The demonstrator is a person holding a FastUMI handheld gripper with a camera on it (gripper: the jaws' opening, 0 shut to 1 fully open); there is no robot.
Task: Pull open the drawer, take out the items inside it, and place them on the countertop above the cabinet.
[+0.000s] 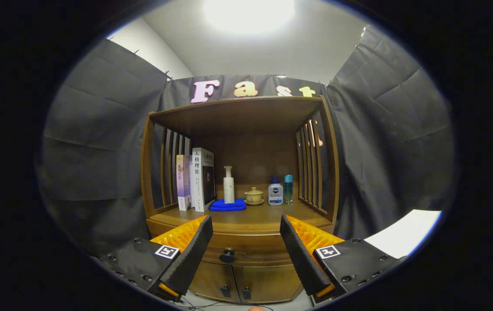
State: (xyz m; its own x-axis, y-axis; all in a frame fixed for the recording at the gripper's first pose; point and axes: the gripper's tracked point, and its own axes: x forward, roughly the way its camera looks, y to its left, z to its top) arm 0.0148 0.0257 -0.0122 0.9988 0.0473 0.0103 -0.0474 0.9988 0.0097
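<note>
Gripper (246, 226) — two fingers (194, 255), spread wide, nothing between them but air; they stand short of the cabinet front and touch nothing.

Drawer (246, 248) — one, shut, set just under the worktop, seen in the gap between the fingers. One dark round knob (227, 255) at its middle, nearer the left finger than the right.

Cabinet doors (237, 280) — two, below the drawer, closed, each with one small dark handle where they meet.

Worktop (250, 218) — one wooden surface beyond the fingertips, roofed by a top board and fenced at each side with upright slats.

On the worktop, left to right:
- Books (196, 179) — two, upright, side by side against the left slats.
- Blue cloth (227, 205) — one, folded flat, just beside the books.
- White pump bottle (228, 185) — one, standing on the cloth.
- Lidded cup (254, 196) — one, on a saucer, just right of the cloth.
- Small bottles — two, close together near the right slats: one clear with a dark cap (275, 193), one teal (288, 188).
</note>
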